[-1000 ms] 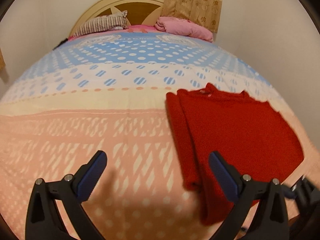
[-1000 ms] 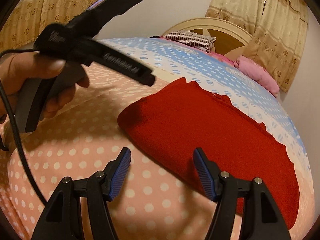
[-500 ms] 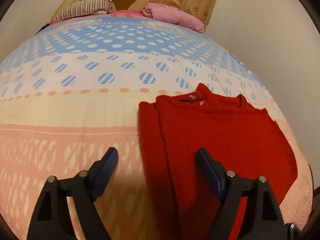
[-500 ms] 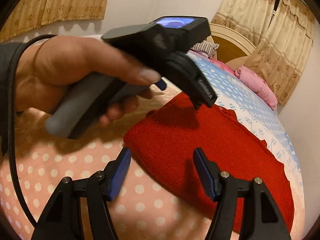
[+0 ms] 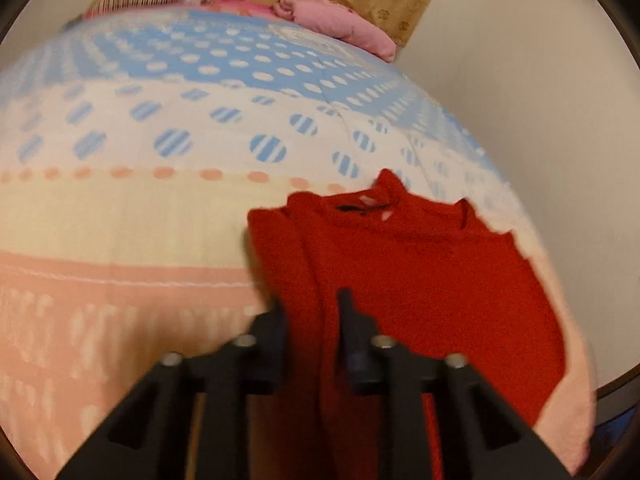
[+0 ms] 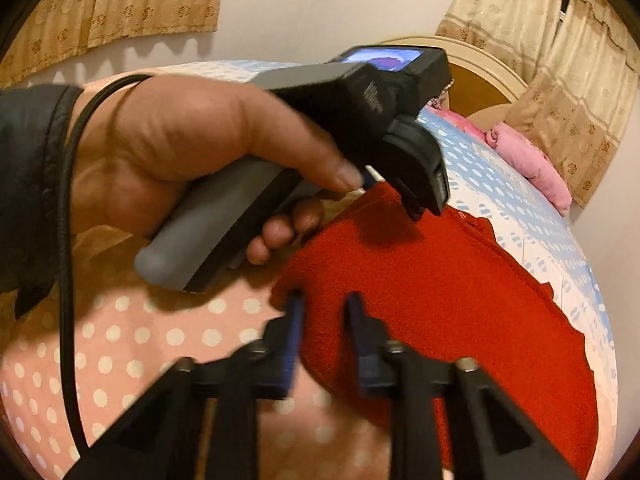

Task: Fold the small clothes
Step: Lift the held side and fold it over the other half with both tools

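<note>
Polka-dot bedspread [image 5: 120,208] fills both views. Left gripper [image 5: 310,312] and right gripper [image 6: 322,310], each narrowly parted, straddle the red sweater [image 5: 420,280]; whether either grips it is unclear.

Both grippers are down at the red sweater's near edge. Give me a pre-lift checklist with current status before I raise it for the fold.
1. Left gripper straddles the red sweater near its left edge: ok.
2. Right gripper straddles the sweater's near corner: ok.
3. Jaws fully clamped on cloth: cannot tell, both blurred.
4. Sweater lying flat on the bedspread: ok.
5. Left sleeve folded in: ok.
6. Pink blanket away from the sweater: ok.
</note>
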Tool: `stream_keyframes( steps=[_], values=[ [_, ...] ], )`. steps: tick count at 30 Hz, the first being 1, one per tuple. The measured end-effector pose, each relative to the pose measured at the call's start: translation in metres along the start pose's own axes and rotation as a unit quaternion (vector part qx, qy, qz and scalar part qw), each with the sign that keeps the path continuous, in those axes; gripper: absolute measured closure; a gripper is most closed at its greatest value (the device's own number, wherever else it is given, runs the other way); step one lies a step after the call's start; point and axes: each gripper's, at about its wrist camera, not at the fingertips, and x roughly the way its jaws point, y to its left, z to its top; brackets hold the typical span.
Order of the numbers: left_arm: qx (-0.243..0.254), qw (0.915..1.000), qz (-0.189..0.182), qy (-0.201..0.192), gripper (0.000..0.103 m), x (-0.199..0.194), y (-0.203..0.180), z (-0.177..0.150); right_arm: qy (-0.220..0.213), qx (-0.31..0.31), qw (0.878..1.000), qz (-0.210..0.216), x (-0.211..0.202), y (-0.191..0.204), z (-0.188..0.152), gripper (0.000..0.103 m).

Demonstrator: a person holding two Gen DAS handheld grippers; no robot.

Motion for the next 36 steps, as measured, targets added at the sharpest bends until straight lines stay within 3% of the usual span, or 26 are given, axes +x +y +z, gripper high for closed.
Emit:
stream_keyframes(
  steps=[2, 11, 25, 36],
  values=[
    [-0.013, 0.9999, -0.007, 0.003, 0.085, -0.001, 0.003, 0.002, -0.01, 0.006, 1.0, 0.003, -0.006, -0.004, -0.001, 0.094],
    [-0.045, 0.999, -0.009, 0.003, 0.087, -0.013, -0.004, 0.008, -0.038, 0.091, 0.995, 0.03, -0.03, -0.045, -0.014, 0.096],
    [-0.008, 0.9991, -0.034, -0.025, 0.087, -0.035, -0.092, 0.031, -0.096, 0.209, 0.973, 0.036, -0.079, -0.11, -0.042, 0.097],
    [0.016, 0.9984, -0.052, -0.015, 0.088, -0.009, -0.161, 0.038, -0.107, 0.285, 0.952, 0.026, -0.099, -0.16, -0.086, 0.097]
  ],
)
